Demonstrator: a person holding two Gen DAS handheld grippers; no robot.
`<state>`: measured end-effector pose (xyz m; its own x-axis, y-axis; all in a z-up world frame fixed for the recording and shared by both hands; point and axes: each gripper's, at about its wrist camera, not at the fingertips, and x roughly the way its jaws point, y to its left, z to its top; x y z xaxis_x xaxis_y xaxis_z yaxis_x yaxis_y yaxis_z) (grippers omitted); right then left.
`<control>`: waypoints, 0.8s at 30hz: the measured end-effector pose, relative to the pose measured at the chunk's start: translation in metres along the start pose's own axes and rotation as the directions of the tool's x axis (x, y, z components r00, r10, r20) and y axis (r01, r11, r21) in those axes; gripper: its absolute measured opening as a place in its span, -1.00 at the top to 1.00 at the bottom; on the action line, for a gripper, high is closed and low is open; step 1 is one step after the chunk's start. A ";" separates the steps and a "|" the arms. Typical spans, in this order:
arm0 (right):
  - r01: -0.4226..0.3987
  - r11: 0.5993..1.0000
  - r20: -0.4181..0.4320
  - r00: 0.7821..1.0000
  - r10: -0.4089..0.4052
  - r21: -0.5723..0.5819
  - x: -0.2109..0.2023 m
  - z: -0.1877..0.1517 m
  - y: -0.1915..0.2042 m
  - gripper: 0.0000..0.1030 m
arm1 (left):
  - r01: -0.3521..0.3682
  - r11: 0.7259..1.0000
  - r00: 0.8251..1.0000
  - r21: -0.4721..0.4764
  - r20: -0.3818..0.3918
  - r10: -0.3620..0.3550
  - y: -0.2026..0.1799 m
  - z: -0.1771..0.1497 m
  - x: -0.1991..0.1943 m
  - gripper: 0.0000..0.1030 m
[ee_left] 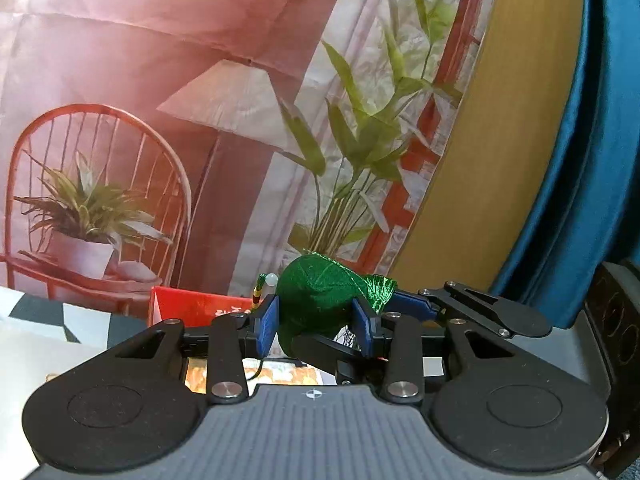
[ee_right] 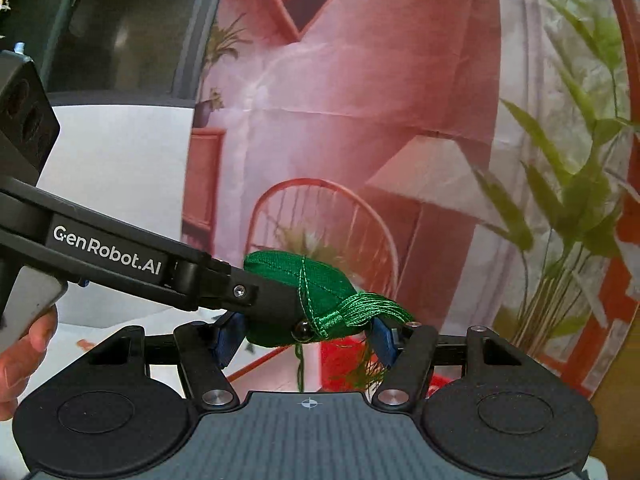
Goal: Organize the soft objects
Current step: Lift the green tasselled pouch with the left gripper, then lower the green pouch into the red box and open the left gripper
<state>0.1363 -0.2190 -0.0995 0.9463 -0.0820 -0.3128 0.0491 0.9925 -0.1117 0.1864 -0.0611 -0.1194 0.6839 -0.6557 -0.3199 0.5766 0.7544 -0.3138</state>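
A printed backdrop fills the frame; low centre, 2 grippers meet. The left gripper clamps the green sachet; the right gripper looks closed around its tassel. Probably a mid-air handover: next, 1 must release.

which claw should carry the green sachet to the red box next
Probably the left claw: its blue fingers squeeze the green sachet's body squarely, with the red box just beyond. The right claw sits around the tassel end, its grip unclear.
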 end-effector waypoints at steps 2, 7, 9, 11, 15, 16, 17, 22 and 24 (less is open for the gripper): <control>0.006 1.000 -0.019 1.000 -0.006 0.003 0.012 -0.003 -0.008 -0.16 | -0.001 1.000 1.000 -0.022 -0.025 0.001 0.006 -0.003 0.016 0.20; 0.016 0.999 -0.088 0.996 -0.012 0.048 0.041 -0.026 -0.023 -0.17 | -0.016 0.999 0.995 -0.042 -0.096 0.012 0.020 -0.013 0.049 0.20; 0.018 0.997 -0.113 0.994 -0.009 0.077 0.049 -0.038 -0.028 -0.17 | -0.025 0.999 0.993 -0.039 -0.120 0.021 0.022 -0.020 0.060 0.20; 0.023 0.995 -0.135 0.991 -0.009 0.101 0.055 -0.049 -0.032 -0.17 | -0.034 0.999 0.989 -0.039 -0.142 0.028 0.025 -0.025 0.069 0.20; 0.038 0.991 -0.181 0.983 -0.013 0.132 0.065 -0.067 -0.036 -0.20 | -0.067 0.997 0.984 -0.033 -0.169 0.061 0.029 -0.033 0.079 0.15; 0.042 0.989 -0.199 0.980 -0.013 0.140 0.067 -0.071 -0.036 -0.20 | -0.082 0.996 0.982 -0.027 -0.176 0.076 0.030 -0.035 0.080 0.07; 0.046 0.989 -0.218 0.976 -0.014 0.141 0.068 -0.074 -0.036 -0.24 | -0.094 0.995 0.980 -0.018 -0.180 0.089 0.031 -0.037 0.079 -0.04; 0.085 0.986 -0.270 0.962 -0.044 0.145 0.062 -0.091 -0.038 -0.28 | -0.140 0.990 0.973 -0.018 -0.189 0.134 0.045 -0.044 0.061 -0.08; 0.095 0.982 -0.271 0.961 -0.047 0.165 0.055 -0.094 -0.039 -0.28 | -0.159 0.987 0.970 -0.012 -0.190 0.154 0.051 -0.047 0.048 -0.08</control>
<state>0.1562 -0.2707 -0.2011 0.8207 -0.1503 -0.5512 0.1907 0.9815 0.0163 0.2281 -0.0556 -0.1930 0.6668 -0.5256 -0.5283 0.4551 0.8486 -0.2699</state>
